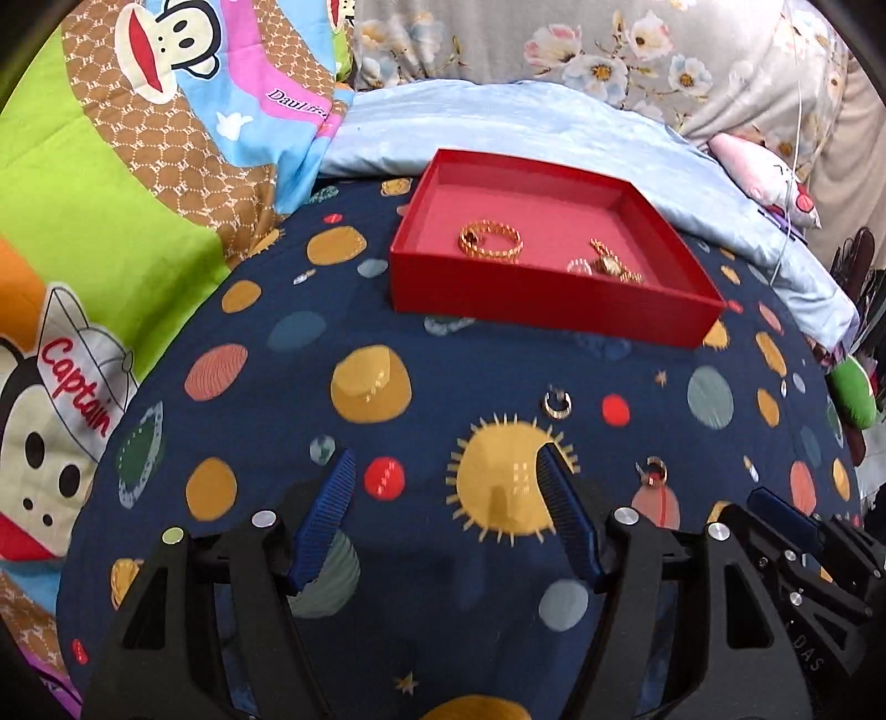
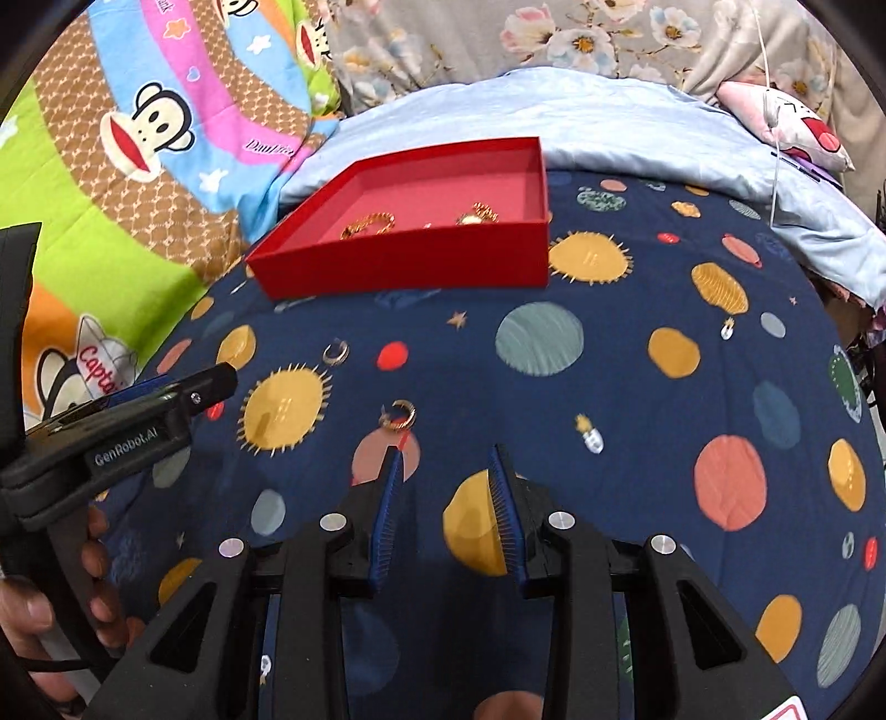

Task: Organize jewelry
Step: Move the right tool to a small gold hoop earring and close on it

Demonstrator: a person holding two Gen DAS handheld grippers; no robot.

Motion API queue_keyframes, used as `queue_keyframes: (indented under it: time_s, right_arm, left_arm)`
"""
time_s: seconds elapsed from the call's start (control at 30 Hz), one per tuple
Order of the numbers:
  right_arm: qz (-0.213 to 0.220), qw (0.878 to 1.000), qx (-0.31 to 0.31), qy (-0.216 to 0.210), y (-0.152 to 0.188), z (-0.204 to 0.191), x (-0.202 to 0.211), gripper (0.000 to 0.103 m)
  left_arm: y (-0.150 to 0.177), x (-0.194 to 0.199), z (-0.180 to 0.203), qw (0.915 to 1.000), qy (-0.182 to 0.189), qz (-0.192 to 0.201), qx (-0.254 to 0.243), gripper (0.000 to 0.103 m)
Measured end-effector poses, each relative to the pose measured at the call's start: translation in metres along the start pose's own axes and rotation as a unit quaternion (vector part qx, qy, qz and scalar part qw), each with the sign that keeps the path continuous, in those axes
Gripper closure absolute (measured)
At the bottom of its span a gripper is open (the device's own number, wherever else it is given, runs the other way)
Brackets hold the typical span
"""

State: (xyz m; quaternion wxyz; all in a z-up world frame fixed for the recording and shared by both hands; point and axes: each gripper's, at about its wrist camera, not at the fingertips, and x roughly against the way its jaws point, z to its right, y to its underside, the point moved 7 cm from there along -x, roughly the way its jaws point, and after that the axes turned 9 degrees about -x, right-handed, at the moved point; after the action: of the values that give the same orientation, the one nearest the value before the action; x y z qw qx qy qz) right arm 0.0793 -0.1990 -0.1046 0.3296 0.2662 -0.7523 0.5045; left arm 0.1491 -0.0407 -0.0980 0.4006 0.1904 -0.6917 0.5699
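Observation:
A red box (image 1: 531,302) (image 2: 404,260) sits on the navy planet-print cloth and holds a gold bracelet (image 1: 490,241) (image 2: 368,224), a gold watch (image 1: 612,263) (image 2: 477,216) and a small ring (image 1: 580,266). Two gold hoop earrings lie loose on the cloth: one (image 1: 557,402) (image 2: 335,353) nearer the box, one (image 1: 653,472) (image 2: 400,415) closer to me. My left gripper (image 1: 446,471) is open and empty, short of the earrings. My right gripper (image 2: 446,451) is open and empty, just behind the near earring. The left gripper (image 2: 171,396) also shows in the right wrist view.
A cartoon monkey blanket (image 1: 138,183) lies at the left. A pale blue sheet (image 1: 554,127) and floral fabric (image 1: 609,50) lie behind the box. A pink plush (image 1: 769,171) sits at the back right. A hand (image 2: 50,603) holds the left gripper's handle.

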Motion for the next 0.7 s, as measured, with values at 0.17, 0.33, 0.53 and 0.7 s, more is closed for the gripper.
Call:
queue_keyframes:
  time_s: [0.17, 0.33, 0.53, 0.7]
  right_arm:
    - [-0.004, 1.000, 0.007, -0.001, 0.006, -0.008, -0.001, 0.071]
    - [-0.007, 1.000, 0.013, -0.001, 0.009, -0.013, -0.002, 0.071]
    - [-0.013, 1.000, 0.013, 0.002, 0.011, -0.014, -0.008, 0.071]
    - [-0.012, 1.000, 0.016, 0.007, 0.008, -0.014, -0.014, 0.071]
  left_arm:
    - [0.012, -0.001, 0.002, 0.9999, 0.000, -0.011, 0.000, 0.037]
    - [0.021, -0.002, 0.000, 0.9998, -0.003, -0.020, 0.001, 0.037]
    - [0.031, -0.005, -0.009, 0.9995, -0.011, -0.030, 0.006, 0.037]
    - [0.037, -0.006, -0.018, 0.9992, -0.016, -0.035, 0.013, 0.037]
